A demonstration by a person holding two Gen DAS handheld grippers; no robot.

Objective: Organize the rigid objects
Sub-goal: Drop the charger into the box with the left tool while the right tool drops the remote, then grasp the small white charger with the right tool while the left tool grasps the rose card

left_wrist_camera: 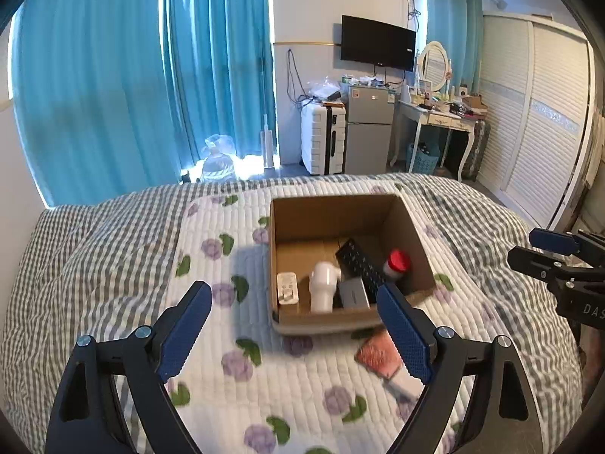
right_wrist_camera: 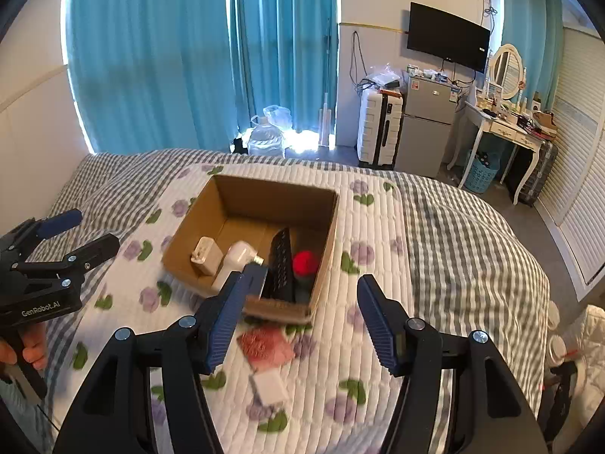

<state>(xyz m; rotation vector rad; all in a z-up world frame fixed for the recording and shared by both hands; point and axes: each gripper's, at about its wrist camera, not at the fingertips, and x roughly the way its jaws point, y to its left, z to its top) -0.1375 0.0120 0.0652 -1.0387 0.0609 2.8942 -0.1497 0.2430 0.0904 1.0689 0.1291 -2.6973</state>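
An open cardboard box [left_wrist_camera: 287,212] [right_wrist_camera: 242,193] sits on the bed. Inside it lie a white charger [left_wrist_camera: 287,288] [right_wrist_camera: 206,251], a white handheld device [left_wrist_camera: 323,283] [right_wrist_camera: 234,259], a black remote [left_wrist_camera: 359,261] [right_wrist_camera: 281,265], a grey block [left_wrist_camera: 353,293] and a red-capped bottle [left_wrist_camera: 397,263] [right_wrist_camera: 305,263]. A pink-and-white brush [left_wrist_camera: 382,355] [right_wrist_camera: 264,348] lies on the quilt in front of the box. My left gripper [left_wrist_camera: 293,304] hangs open above the box's near edge, holding nothing. My right gripper [right_wrist_camera: 300,295] is open and empty over the box's near corner.
The bed carries a floral quilt [left_wrist_camera: 264,378] over a checked cover [right_wrist_camera: 472,249]. Behind it stand blue curtains [left_wrist_camera: 113,75], a white suitcase [left_wrist_camera: 323,138], a small fridge [left_wrist_camera: 368,128] and a dressing table [right_wrist_camera: 506,128]. A hand [right_wrist_camera: 30,348] grips the left tool's handle.
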